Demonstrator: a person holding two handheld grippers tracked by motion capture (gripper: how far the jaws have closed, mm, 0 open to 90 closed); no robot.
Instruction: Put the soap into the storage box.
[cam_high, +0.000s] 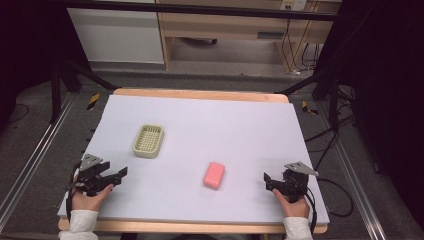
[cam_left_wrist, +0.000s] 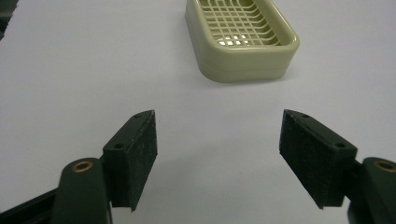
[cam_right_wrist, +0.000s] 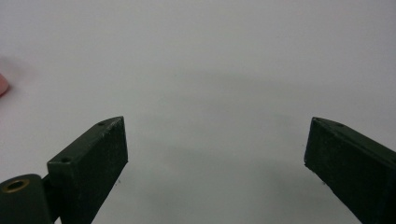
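Pink soap bar (cam_high: 214, 175), rounded corners, flat

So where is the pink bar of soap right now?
In the high view the pink rectangular soap bar lies flat on the white table, right of centre, between the pale green slotted soap dish and the right claw.

Your left gripper (cam_high: 121, 173) sits at the lower left of the frame, your right gripper (cam_high: 267, 179) at the lower right, both over the white table (cam_high: 225, 125). Between them lies the pink soap (cam_high: 214, 175); the green soap dish (cam_high: 148, 140) stands up-left of it, well apart.
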